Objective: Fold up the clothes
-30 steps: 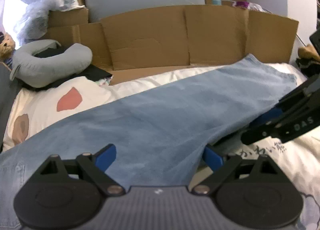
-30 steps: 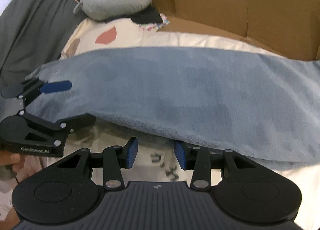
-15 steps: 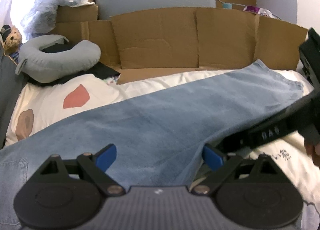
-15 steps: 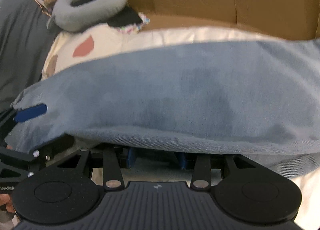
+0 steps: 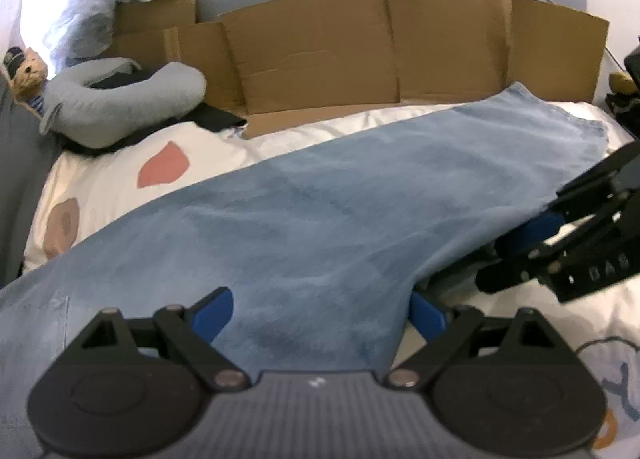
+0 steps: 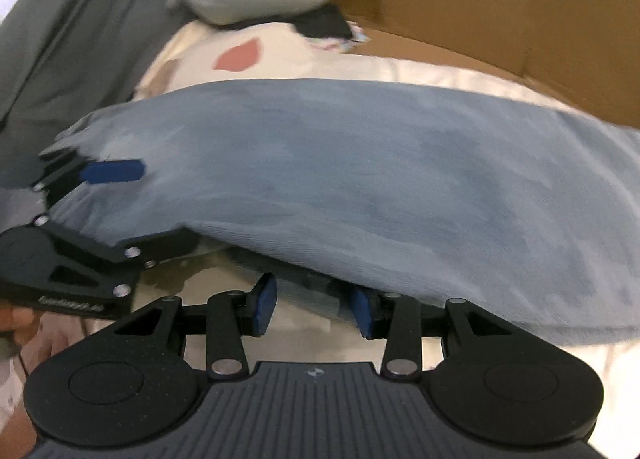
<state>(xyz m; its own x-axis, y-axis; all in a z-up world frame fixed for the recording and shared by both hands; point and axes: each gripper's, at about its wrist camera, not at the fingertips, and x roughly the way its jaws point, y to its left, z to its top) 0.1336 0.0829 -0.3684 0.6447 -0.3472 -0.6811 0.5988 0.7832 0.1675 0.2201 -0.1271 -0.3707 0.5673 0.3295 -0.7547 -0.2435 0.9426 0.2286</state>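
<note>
Light blue jeans [image 5: 360, 195] lie stretched across the cream bedsheet [image 5: 120, 163]. My left gripper [image 5: 320, 315] straddles their near edge with its jaws wide and closing. The denim sits between the pads, which do not press it. In the right wrist view the left gripper [image 6: 160, 205] has one blue pad on top of the jeans [image 6: 360, 163] and the other finger under the edge. My right gripper [image 6: 314, 305] stands half open, its tips just beneath the jeans' near edge. The left wrist view shows the right gripper [image 5: 516, 255] at that edge, to the right.
A cardboard wall [image 5: 400, 51] runs along the back of the bed. A grey neck pillow [image 5: 120, 107] and a small plush toy [image 5: 24, 75] lie at the back left. Dark grey cloth [image 6: 72, 39] covers the left side. A hand [image 6: 24, 323] holds the left gripper.
The right gripper has slid in under the jeans' near edge, where a second ago its pads stood short of it. The left gripper's pads have drawn slightly closer together.
</note>
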